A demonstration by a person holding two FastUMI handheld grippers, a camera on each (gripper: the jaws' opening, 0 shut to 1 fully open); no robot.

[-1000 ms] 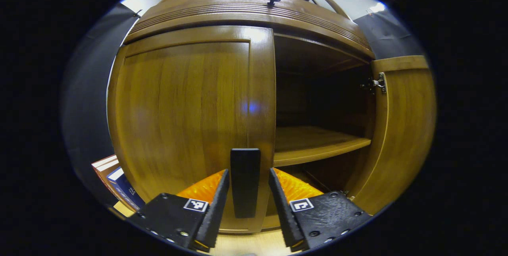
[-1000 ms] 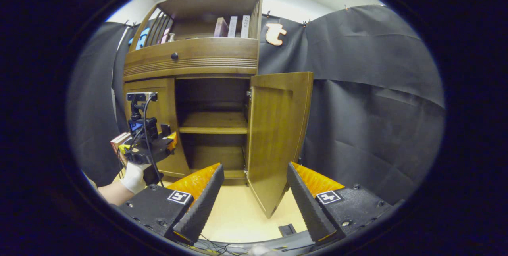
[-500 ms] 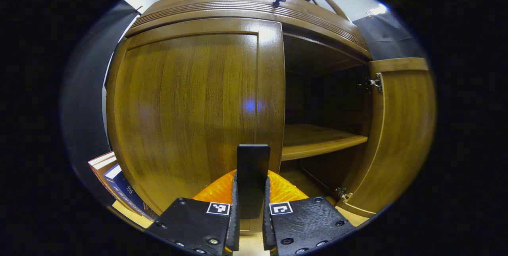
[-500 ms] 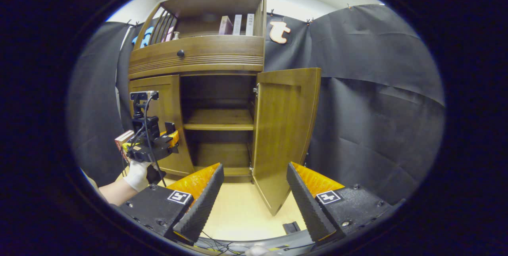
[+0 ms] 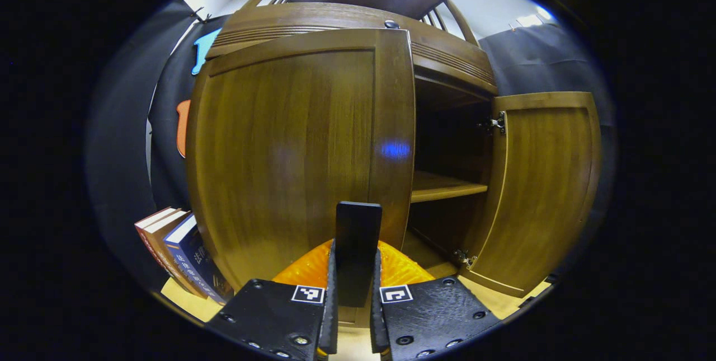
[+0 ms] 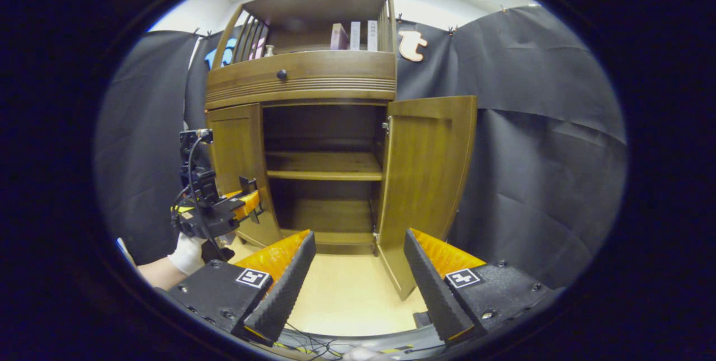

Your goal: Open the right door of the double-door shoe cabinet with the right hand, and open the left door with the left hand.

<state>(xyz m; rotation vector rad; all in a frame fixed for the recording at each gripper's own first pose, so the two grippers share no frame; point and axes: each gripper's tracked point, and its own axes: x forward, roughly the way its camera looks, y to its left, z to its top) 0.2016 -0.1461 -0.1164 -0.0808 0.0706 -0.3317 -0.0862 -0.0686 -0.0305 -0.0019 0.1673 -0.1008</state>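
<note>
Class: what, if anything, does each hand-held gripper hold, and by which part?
The left hand-held gripper clamps the left door by its dark handle. The right hand-held gripper is open, holding nothing.

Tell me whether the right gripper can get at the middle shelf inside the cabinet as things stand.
Probably yes: the right door stands swung wide, the right gripper is open and empty, and bare floor lies between it and the shelf.

Brown wooden right door (image 6: 428,182) stands wide open; left door (image 5: 302,148) ajar.
</note>
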